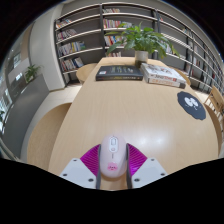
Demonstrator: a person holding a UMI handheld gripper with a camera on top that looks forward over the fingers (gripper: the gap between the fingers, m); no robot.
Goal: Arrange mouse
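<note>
Gripper (113, 163) fingers are seen closed against both sides of a white mouse (112, 157), the pink pads (93, 157) pressed to its flanks. The mouse is held low over the near edge of a round wooden table (110, 105); whether it rests on the surface cannot be told. Beyond the fingers, books (163, 73) and a dark keyboard-like item (120, 72) lie at the far side, a potted plant (143, 38) behind them, and a dark round object (192, 105) to the right. Pickup is judged complete; placement remains outstanding.
</note>
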